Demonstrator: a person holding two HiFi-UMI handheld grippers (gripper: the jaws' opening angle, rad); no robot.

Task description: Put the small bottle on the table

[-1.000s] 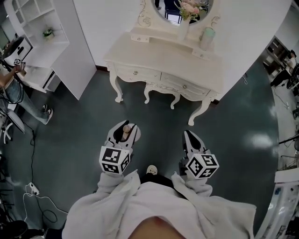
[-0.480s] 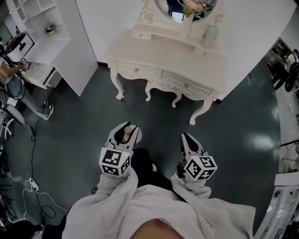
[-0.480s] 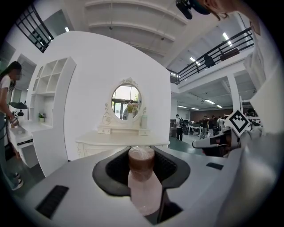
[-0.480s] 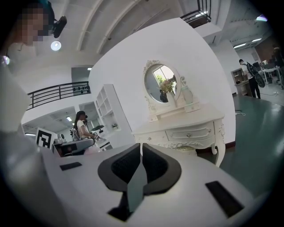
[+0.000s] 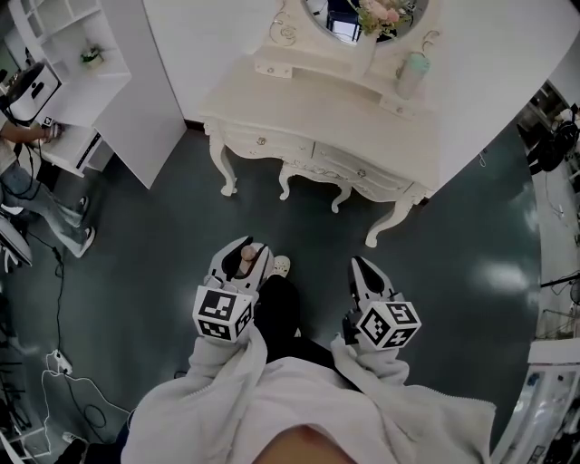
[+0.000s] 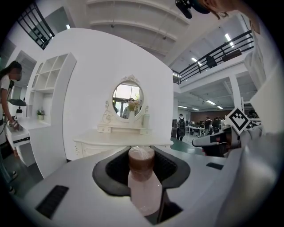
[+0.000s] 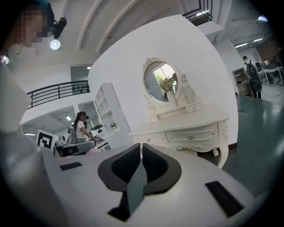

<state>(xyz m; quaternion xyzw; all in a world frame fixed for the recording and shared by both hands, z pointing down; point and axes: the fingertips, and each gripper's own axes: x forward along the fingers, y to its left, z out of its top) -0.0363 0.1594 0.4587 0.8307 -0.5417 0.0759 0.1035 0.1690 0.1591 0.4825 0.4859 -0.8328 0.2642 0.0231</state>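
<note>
A small pale bottle (image 6: 143,177) with a brown cap stands between the jaws of my left gripper (image 6: 142,162), which is shut on it. In the head view the bottle (image 5: 245,256) shows at the front of the left gripper (image 5: 243,258), held out over the dark floor. My right gripper (image 5: 364,272) is beside it at the right, its jaws closed together with nothing between them (image 7: 141,162). The white dressing table (image 5: 317,113) stands ahead against the wall, some way beyond both grippers.
On the table's back shelf stand a mirror (image 5: 358,14), a flower vase (image 5: 362,50) and a pale green jar (image 5: 410,72). A white shelf unit (image 5: 82,72) stands at the left with a person (image 5: 27,181) beside it. Cables (image 5: 59,362) lie on the floor at the left.
The view has shifted slightly as the person steps toward the table; a shoe now shows between the grippers. Both grippers keep their pose and the bottle stays held.
</note>
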